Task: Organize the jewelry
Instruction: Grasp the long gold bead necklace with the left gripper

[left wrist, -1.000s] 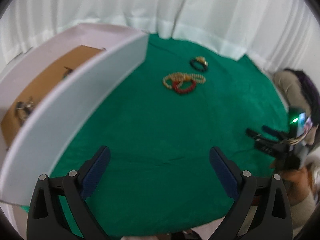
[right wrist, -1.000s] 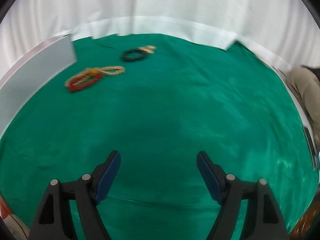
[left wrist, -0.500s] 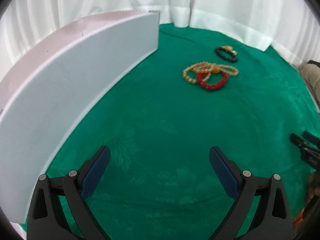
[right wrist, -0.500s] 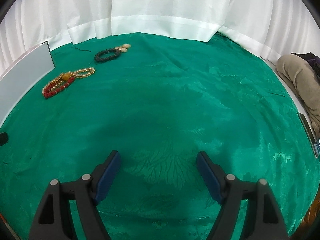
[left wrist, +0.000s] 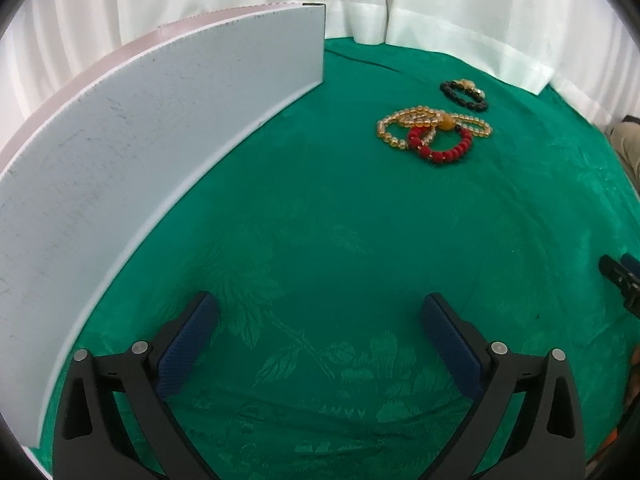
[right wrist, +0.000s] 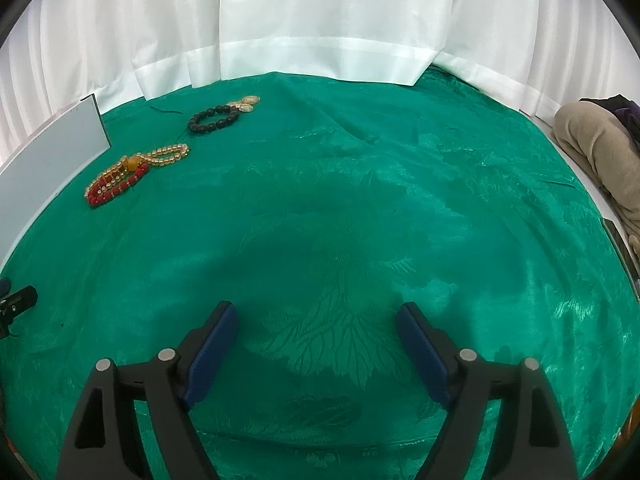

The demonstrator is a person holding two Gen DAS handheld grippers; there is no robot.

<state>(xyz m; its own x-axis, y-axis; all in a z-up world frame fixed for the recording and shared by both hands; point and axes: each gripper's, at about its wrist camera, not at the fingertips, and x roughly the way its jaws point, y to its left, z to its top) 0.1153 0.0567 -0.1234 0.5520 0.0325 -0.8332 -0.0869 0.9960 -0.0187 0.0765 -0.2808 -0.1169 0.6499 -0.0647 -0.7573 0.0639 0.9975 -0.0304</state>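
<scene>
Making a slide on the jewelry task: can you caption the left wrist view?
Open left gripper above green cloth; red, amber, black bracelets beyond.

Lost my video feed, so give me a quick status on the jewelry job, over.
Left gripper open, empty; right gripper opening, empty. Red bracelet overlaps amber strand, black bracelet apart, all on green cloth. Path clear.

left claw (left wrist: 320, 320) lower beside white box (left wrist: 160, 128), right claw (right wrist: 316, 328) jaws opening

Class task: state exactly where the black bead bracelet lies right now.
Black bead bracelet: far right on the green cloth in the left wrist view, beyond the amber strand, near the white curtain.
</scene>
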